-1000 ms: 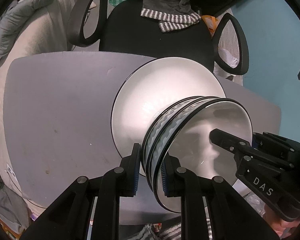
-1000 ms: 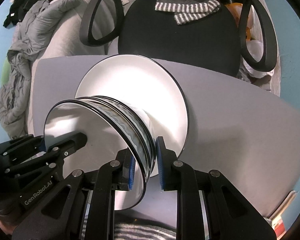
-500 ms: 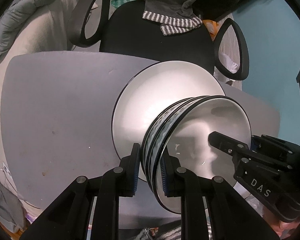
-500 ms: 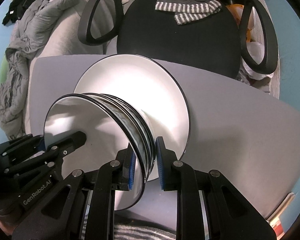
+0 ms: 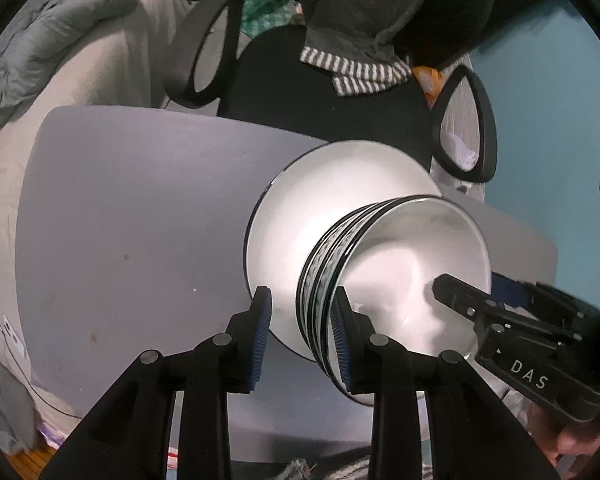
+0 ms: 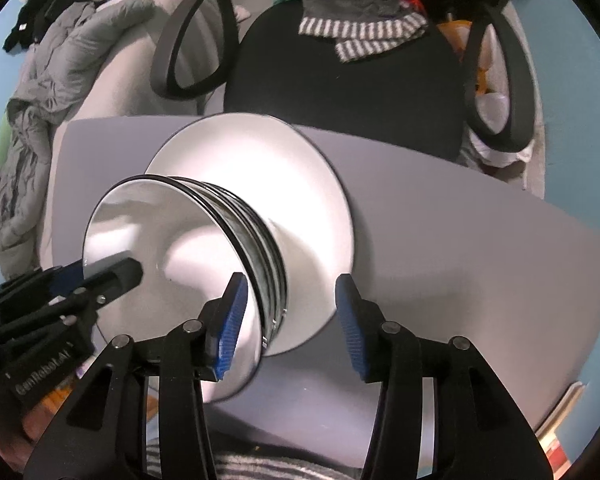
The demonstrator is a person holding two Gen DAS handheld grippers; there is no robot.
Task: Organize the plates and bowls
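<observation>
A stack of bowls [image 5: 400,276] with black rims and a wavy band outside sits on a white plate [image 5: 300,232] on the grey bench [image 5: 120,220]. The plate lies flat near the bench's far edge, just in front of a black office chair [image 5: 320,92] with a striped cloth [image 5: 364,76] draped over it.

The left gripper [image 5: 300,332] has its fingers [image 5: 260,336] spread, one on each side of the bowls' near rim. The inner finger sits against or very close to the inside of the top bowl, while the outer finger stands clear of the outer wall, over the plate. Whether the inner pad touches the bowl is hard to tell.

The right gripper [image 6: 290,328] also has its fingers [image 6: 350,328] wide apart and pinches nothing. Its left finger sits inside the bowl at the rim, and its right finger hangs well clear of the stack, over the plate's edge and the bench. The bowl rim lies between the two fingers, closer to the left one.
</observation>
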